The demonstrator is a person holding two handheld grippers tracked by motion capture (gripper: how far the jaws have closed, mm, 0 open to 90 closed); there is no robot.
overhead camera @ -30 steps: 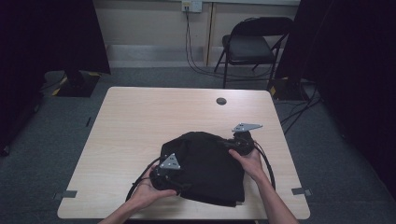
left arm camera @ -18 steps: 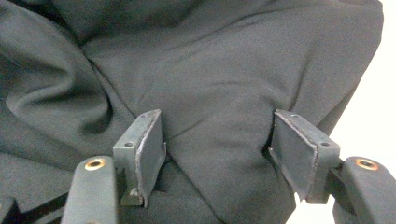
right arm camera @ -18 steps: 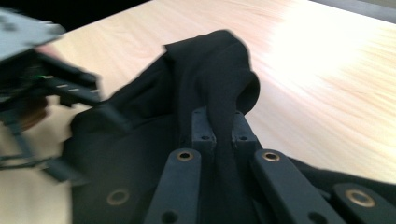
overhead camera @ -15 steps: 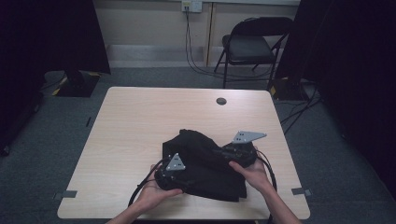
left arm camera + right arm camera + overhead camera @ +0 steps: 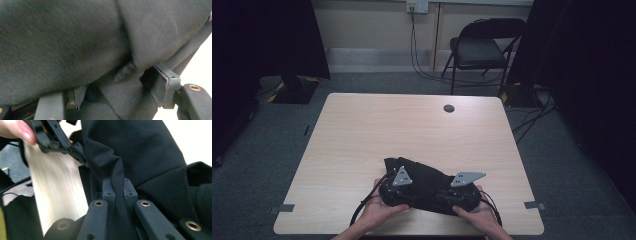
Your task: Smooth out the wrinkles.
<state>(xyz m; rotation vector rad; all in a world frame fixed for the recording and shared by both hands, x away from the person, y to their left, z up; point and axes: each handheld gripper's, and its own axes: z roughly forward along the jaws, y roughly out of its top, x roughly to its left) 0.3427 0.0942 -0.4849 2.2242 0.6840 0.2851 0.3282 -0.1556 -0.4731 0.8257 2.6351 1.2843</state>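
Black cloth [image 5: 424, 176] bunched at the near edge of the light wooden table [image 5: 412, 130], folded into a low heap between the two hands. Left claw [image 5: 398, 186] at the heap's left end, grey three-cornered plate on top, held by the left hand [image 5: 377, 212] coming in from the bottom edge. Jaws of that claw standing apart in the left gripper view, with a thick fold of the cloth [image 5: 100, 50] lying between and over them; cannot tell whether the pads press on it. Jaws just closing a little on that fold. Right claw [image 5: 116, 188] clamped tight on a narrow ridge of the cloth [image 5: 140, 152], the fabric pinched between the two pads and rising up out of them. From above, right claw [image 5: 462, 187] at the heap's right end, held by the right hand [image 5: 479, 216], near the left one with the cloth bridging them. Cable [image 5: 362, 212] looping off the table's near edge beside the left hand. Small dark round disc [image 5: 448, 108] far up the table, well apart from the cloth. Folding chair [image 5: 482, 50] on the floor beyond the table.
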